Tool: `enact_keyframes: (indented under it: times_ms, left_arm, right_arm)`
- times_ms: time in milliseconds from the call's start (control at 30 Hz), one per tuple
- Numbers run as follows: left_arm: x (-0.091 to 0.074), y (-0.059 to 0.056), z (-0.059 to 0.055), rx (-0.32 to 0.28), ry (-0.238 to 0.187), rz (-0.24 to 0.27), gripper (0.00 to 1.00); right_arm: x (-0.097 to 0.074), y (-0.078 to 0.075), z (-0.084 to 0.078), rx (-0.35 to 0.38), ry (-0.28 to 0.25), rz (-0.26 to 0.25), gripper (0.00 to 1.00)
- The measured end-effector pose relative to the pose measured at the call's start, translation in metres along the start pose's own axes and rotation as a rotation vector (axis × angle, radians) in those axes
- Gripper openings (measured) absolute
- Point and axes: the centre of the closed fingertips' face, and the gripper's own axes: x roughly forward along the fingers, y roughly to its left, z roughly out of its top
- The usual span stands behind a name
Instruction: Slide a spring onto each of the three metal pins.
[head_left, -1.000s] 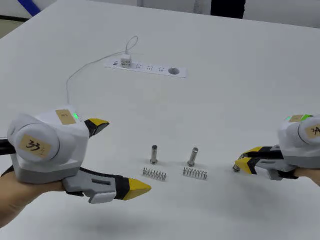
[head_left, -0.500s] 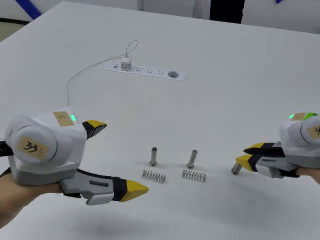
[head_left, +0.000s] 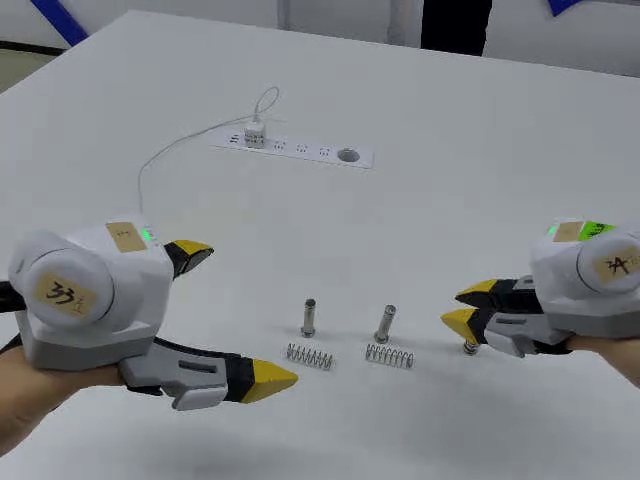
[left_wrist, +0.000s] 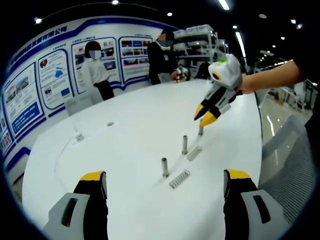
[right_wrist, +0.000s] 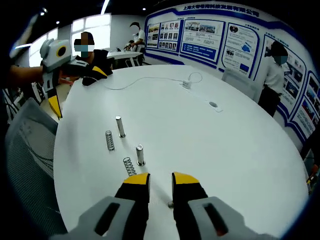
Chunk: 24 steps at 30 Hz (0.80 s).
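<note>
While the left claw gapes wide and empty, right claw barely parted, gripping nothing, right pin just beneath its tips, middle pin and left pin upright between the claws on the counter, left spring and middle spring lying just before them.

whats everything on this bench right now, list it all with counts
table: one, white, under everything
power strip: one, white, far side, with white charger and cable
pins: three, metal; two upright mid-table, one at the right gripper tips
springs: two, metal, lying in front of the two middle pins
people: at least two, standing beyond the table
left gripper: one, grey with yellow tips, open
right gripper: one, same colours, slightly open
</note>
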Motion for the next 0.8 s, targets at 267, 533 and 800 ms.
enact_keyframes:
  times_ms: [267, 533, 800]
  left_arm:
    - [-0.002, -0.001, -0.006, -0.026, 0.004, 0.001, 0.99]
    - [-0.003, 0.004, -0.008, -0.024, 0.007, 0.014, 0.99]
    - [-0.007, 0.008, -0.013, -0.038, 0.015, 0.025, 0.98]
  right_arm:
    - [0.012, 0.02, -0.01, -0.016, 0.03, 0.057, 0.18]
    - [0.03, 0.04, -0.018, -0.045, 0.068, 0.121, 0.18]
    - [0.044, 0.046, -0.023, -0.036, 0.096, 0.157, 0.18]
